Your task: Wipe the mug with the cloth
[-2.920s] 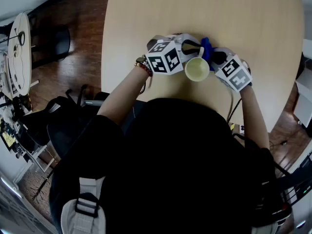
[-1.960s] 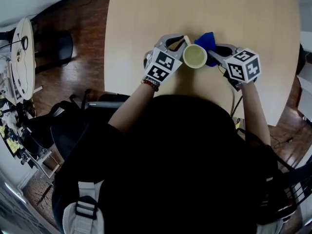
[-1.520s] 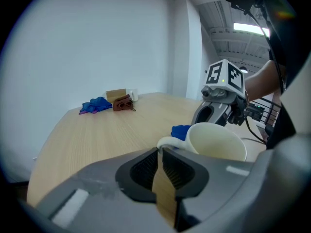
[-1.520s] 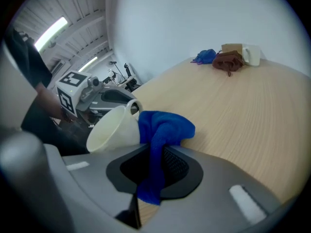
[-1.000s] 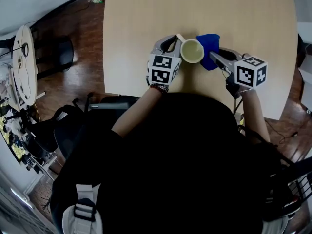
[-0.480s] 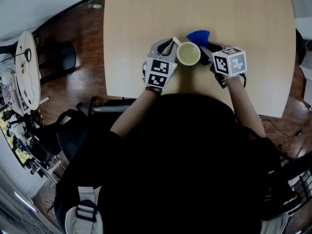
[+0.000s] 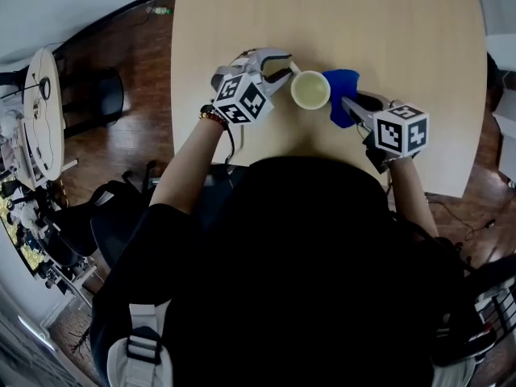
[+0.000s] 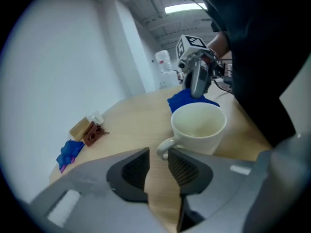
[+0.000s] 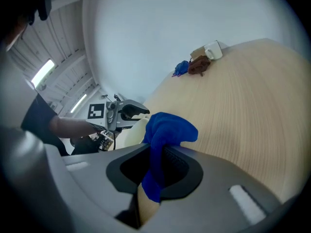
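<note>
Clamping one blue cloth (image 9: 170, 127), right hand-held gripper (image 9: 154, 171); left hand-held gripper (image 8: 158, 165) slightly apart beside one mug (image 8: 197, 130).

A cream-white mug (image 7: 310, 89) stands upright and empty on the pale wooden table (image 7: 242, 22), its handle pointing left. Just beside its right side, a crumpled blue cloth (image 7: 340, 83) hangs pinched in the right gripper (image 7: 347, 103).
</note>
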The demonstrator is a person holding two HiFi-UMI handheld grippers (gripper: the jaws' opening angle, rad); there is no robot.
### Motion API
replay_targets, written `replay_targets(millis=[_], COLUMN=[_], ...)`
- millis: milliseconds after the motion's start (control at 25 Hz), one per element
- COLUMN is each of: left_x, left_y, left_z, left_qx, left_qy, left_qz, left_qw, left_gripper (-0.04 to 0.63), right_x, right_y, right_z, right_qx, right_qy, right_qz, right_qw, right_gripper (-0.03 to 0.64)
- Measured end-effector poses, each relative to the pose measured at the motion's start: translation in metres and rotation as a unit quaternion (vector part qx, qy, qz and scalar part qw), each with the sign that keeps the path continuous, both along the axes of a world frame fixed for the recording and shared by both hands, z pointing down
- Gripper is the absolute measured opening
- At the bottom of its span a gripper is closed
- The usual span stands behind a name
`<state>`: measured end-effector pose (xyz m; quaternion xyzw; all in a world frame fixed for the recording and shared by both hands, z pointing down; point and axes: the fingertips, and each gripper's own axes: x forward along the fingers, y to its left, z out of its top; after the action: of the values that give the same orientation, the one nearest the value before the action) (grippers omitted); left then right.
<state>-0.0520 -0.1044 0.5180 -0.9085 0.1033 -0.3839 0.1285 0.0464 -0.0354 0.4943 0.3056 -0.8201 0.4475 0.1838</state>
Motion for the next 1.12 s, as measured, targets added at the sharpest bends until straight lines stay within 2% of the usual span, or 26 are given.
replay_targets(millis=[120,240,320,480,600,760,840,960,1120], left_x=[0.004,0.004,0.004,-0.003,-0.012,-0.022,-0.023,-0.024,-0.033], left_y=[0.003,0.009,0.009,0.009,0.012,0.015,0.016,0.015,0.006], left_z=[0.000,0.000,-0.001,-0.001,0.000,0.002,0.002,0.002,0.002], left_qx=[0.013,0.024,0.032,0.029,0.028,0.009,0.004,0.001,-0.015], left_qy=[-0.020,-0.026,-0.027,-0.008,-0.002,0.017,0.022,0.021,0.033], left_qz=[0.053,0.047,0.013,-0.101,-0.181,-0.286,-0.313,-0.336,-0.398], left_qw=[0.9983,0.9983,0.9991,0.9944,0.9831,0.9580,0.9495,0.9415,0.9165], left_gripper=[0.070,0.074,0.072,0.071,0.067,0.063,0.063,0.061,0.063], right_x=[-0.005,-0.013,-0.013,-0.012,-0.014,-0.014,-0.011,-0.005,-0.006], right_y=[0.006,0.010,0.006,-0.006,-0.010,-0.015,-0.017,-0.013,-0.002], right_z=[0.002,0.012,0.017,0.034,0.051,0.054,0.044,0.022,0.000], right_qx=[-0.007,-0.008,-0.005,-0.005,-0.008,0.005,0.010,0.018,0.014], right_qy=[-0.011,-0.004,0.005,0.035,0.069,0.097,0.088,0.059,0.020], right_qz=[0.013,0.023,0.029,0.033,0.024,0.014,0.023,0.043,0.072], right_qw=[1.000,1.000,1.000,0.999,0.997,0.995,0.996,0.997,0.997], right_gripper=[0.055,0.055,0.055,0.055,0.055,0.055,0.055,0.055,0.055])
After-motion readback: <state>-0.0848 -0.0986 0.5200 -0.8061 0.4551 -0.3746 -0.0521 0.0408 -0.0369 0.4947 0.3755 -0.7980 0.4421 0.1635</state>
